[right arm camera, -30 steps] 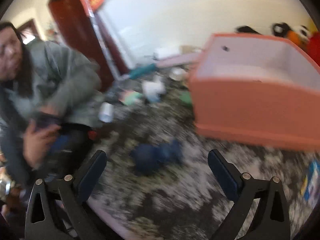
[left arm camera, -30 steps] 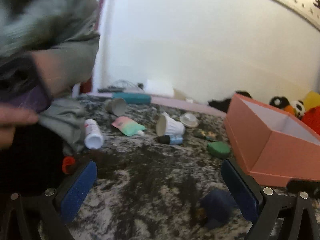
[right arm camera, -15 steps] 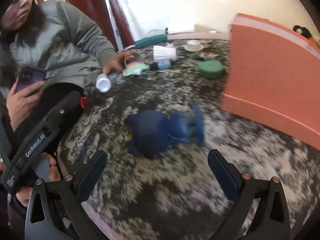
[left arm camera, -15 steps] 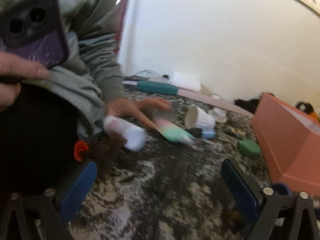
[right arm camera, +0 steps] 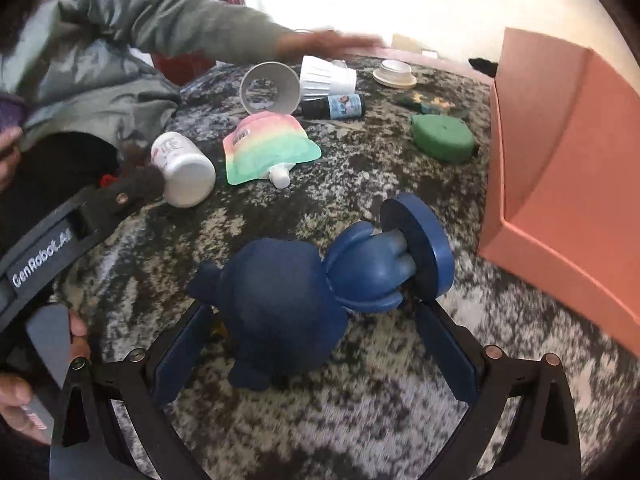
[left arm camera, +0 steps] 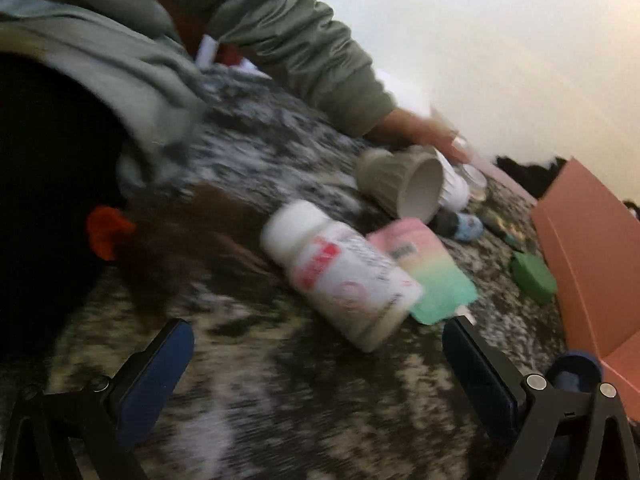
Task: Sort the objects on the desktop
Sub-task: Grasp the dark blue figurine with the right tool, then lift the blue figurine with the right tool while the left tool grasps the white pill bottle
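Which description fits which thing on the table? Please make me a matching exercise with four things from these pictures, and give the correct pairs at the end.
Column 1:
1. blue figurine
2. white bottle
3. rainbow pouch
4. green disc

Column 2:
A. lies nearest the wall of the pink box
B. flat, with its white spout pointing toward the right camera
C. on its side between the open fingers of the right tool
D. on its side, next to the left edge of the pouch

Pairs: 1-C, 2-D, 3-B, 4-A
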Demonstrator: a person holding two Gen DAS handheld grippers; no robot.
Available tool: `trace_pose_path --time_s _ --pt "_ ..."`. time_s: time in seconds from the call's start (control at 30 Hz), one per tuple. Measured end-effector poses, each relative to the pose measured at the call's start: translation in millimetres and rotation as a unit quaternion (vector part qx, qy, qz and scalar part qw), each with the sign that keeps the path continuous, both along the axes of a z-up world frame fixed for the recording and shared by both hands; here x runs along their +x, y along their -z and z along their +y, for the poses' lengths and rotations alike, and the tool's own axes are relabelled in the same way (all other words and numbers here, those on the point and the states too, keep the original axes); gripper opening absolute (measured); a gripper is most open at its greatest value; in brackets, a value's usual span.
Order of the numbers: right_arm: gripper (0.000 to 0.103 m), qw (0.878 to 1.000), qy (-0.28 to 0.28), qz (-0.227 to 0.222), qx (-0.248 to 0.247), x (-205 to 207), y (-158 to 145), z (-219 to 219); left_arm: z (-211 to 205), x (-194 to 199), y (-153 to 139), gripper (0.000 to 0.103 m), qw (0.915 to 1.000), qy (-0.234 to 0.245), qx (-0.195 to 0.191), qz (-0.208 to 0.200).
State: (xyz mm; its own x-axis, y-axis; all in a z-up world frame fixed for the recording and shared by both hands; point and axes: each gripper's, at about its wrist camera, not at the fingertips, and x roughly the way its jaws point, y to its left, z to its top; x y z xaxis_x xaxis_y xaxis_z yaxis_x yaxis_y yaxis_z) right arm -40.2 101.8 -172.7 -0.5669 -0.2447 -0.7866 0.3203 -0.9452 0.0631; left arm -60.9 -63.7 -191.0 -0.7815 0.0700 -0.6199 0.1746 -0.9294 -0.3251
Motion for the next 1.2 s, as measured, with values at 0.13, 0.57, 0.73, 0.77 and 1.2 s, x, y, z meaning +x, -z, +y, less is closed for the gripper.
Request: trace_pose_path --time_s 0.13,0.57,0.73,0.77,1.2 --pt "0.103 1.000 -0.014 0.011 0.017 -3 1 -3 13 -18 7 0.102 0.9986 0.031 -0.016 -0.039" --pt "0.092 0.999 -0.021 0.020 0.017 -11 2 -5 33 -56 8 0.103 0.9921 0.037 -0.082 -0.087" --pt "0.061 1.000 -0.009 0.030 0.005 -9 -2 -2 35 -58 3 0.086 0.9927 0.034 -0.085 -0.079" --pt "0.061 1.000 -0.007 0.029 0.000 -9 -2 0 36 -57 1 0.063 0.9927 0.033 -0.089 -0.074" --pt "0.061 0.996 0.002 0.028 -0.083 -4 -11 14 26 -38 -26 0.045 0.9964 0.009 -0.081 -0.024"
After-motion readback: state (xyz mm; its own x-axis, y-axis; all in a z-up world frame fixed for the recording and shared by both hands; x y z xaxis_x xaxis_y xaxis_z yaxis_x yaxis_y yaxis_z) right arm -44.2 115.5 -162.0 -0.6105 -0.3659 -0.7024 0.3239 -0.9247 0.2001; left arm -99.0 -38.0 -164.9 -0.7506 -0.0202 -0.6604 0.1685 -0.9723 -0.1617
